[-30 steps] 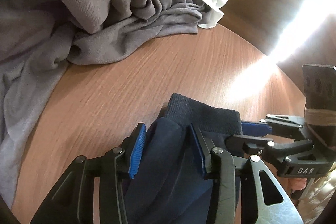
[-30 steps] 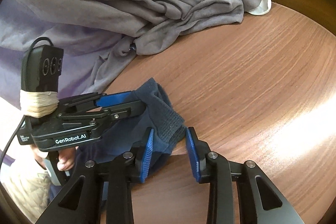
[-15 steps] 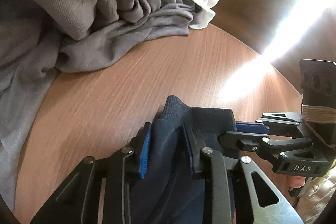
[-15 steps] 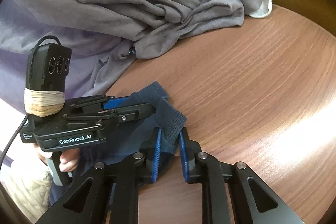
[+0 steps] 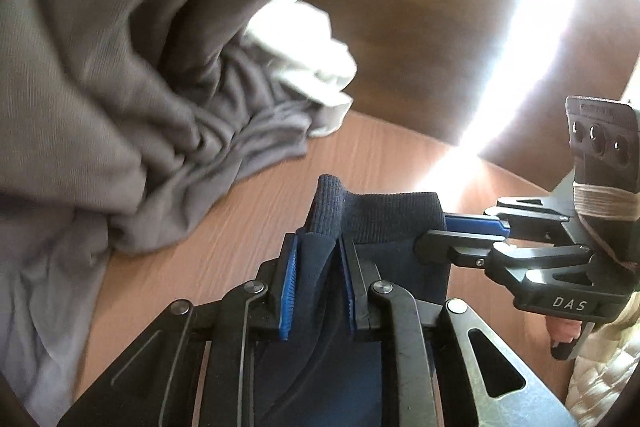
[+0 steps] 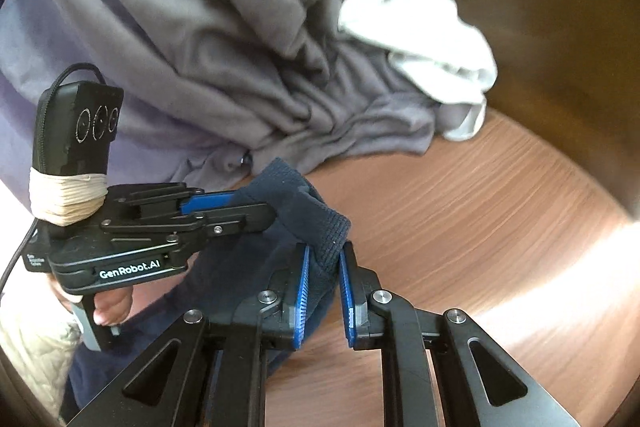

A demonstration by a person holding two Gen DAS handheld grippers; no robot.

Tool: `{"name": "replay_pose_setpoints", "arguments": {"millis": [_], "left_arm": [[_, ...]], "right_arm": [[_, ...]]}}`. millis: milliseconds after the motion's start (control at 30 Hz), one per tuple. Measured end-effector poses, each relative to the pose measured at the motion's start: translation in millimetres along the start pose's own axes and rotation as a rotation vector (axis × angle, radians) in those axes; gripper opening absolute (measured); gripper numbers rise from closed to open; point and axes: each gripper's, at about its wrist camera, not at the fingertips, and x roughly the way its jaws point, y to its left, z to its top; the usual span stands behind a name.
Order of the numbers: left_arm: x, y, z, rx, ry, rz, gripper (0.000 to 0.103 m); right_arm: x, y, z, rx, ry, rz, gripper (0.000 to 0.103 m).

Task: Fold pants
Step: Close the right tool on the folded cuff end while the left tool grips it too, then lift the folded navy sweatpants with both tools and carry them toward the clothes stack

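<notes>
Two grippers (image 5: 318,281) (image 6: 323,287) on navy pants cuff (image 5: 376,215)

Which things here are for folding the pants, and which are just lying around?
For the job:
navy pants, pinched at the ribbed cuff
left gripper, closing on the cuff
right gripper, shut on the cuff

Just lying about:
grey cloth heap
white cloth
wooden table

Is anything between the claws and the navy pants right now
No. Both claws are on the pants' ribbed cuff already: the left claw is closing on one corner, the right claw pinches the other.
</notes>
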Motion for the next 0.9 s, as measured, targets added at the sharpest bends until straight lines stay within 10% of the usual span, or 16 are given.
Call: {"name": "replay_pose_setpoints", "arguments": {"millis": [900], "left_arm": [[-177.5, -17.2, -92.6, 0.125, -0.219, 0.044, 0.02]], "right_arm": [[-106.8, 175.3, -52.2, -0.373, -0.198, -0.054, 0.016]]}}
